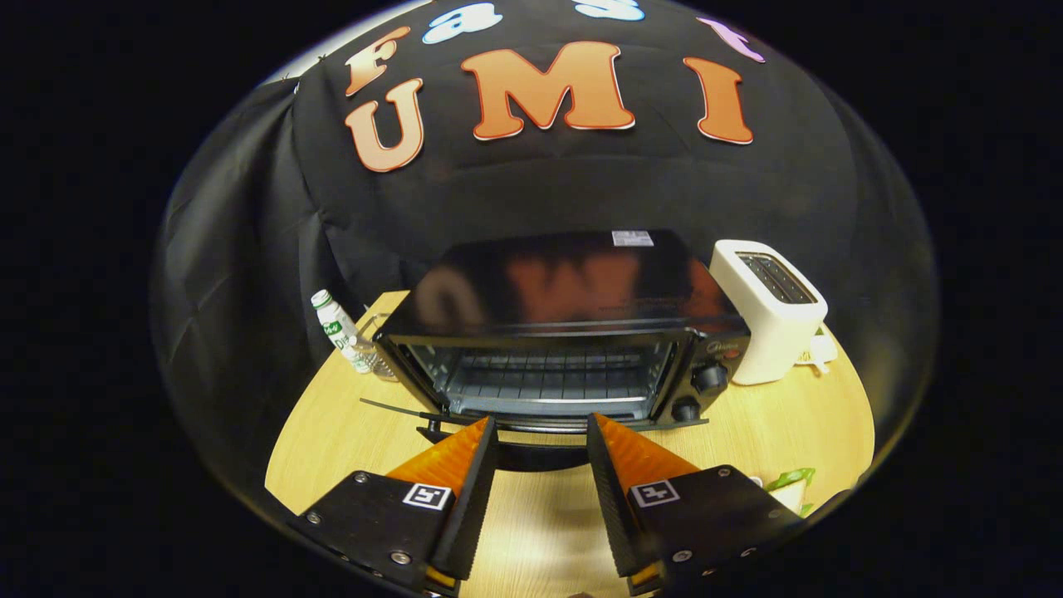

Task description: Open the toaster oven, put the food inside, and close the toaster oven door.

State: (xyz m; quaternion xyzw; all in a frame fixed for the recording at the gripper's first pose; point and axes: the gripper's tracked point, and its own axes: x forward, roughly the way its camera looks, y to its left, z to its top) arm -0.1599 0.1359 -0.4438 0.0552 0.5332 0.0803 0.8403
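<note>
Toaster oven point(565, 332), door lowered; loading not yet begun.

Oven is placed on the wooden table point(349, 432), its dropped door point(531, 419) just ahead of the gripper point(541, 436). Fingers are held apart, nothing gripped. Wire rack point(544, 378) is seen bare. Opening is judged done; food insertion and door closing remain.

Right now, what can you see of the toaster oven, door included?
The toaster oven is a black, glossy-topped metal box standing upright on the wooden table. Its door hangs folded down and open, exposing a wire rack inside. Two dark knobs sit on its right panel. A white toaster stands beside it, a bottle on the other side. The gripper jaws are open just before the door, holding nothing.
</note>
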